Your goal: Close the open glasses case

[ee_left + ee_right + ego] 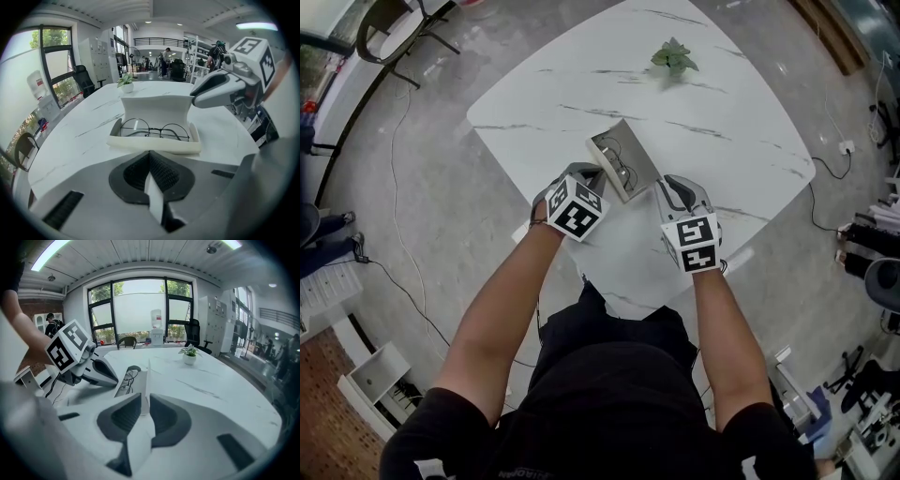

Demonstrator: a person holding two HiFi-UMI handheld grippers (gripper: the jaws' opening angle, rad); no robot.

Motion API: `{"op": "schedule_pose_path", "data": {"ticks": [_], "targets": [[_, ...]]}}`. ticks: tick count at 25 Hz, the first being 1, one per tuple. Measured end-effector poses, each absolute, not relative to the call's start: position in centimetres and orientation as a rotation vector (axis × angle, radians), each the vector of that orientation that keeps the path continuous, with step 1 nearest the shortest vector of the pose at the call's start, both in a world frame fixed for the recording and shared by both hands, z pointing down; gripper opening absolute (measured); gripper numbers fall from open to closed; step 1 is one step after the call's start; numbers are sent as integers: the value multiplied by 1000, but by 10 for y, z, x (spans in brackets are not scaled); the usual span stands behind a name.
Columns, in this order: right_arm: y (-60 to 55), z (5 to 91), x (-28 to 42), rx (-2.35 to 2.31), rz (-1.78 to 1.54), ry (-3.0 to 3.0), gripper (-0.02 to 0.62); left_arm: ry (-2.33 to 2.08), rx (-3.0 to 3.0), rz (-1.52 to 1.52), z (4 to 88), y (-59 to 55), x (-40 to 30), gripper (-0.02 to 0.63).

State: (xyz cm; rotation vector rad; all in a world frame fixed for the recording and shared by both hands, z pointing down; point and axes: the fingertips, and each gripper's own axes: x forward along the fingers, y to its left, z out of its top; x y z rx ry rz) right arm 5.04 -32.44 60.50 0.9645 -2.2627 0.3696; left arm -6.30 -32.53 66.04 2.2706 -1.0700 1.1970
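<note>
An open white glasses case [623, 161] lies mid-table with its lid [157, 108] standing upright and round wire glasses [154, 132] in the tray. My left gripper [150, 154] is shut and empty, a short way off the case's long front rim. In the head view it [592, 175] sits at the case's near-left side. My right gripper [145, 397] is at the lid's end, its jaws drawn close with the lid's thin edge [138, 383] between them. From the left gripper view its tip [194, 101] meets the lid's upper right corner.
The white marble table [722, 122] carries a small potted plant [673, 58] at its far side. A black chair [389, 28] stands far left on the floor, with cables [403, 281] trailing nearby. Shelving and clutter [872, 244] line the right.
</note>
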Motion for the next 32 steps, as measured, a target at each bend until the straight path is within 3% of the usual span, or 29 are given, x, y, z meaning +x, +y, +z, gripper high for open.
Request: {"op": "schedule_pose_path", "data": {"ticks": [8,32], "targets": [[-325,604,50,1003,382,-2253,18,-1068,2270,1192,660,-325,-64,3],[-302,597,26,885,76,-2194,21,-1075,2277,1166,661,-326,-63,3]]}}
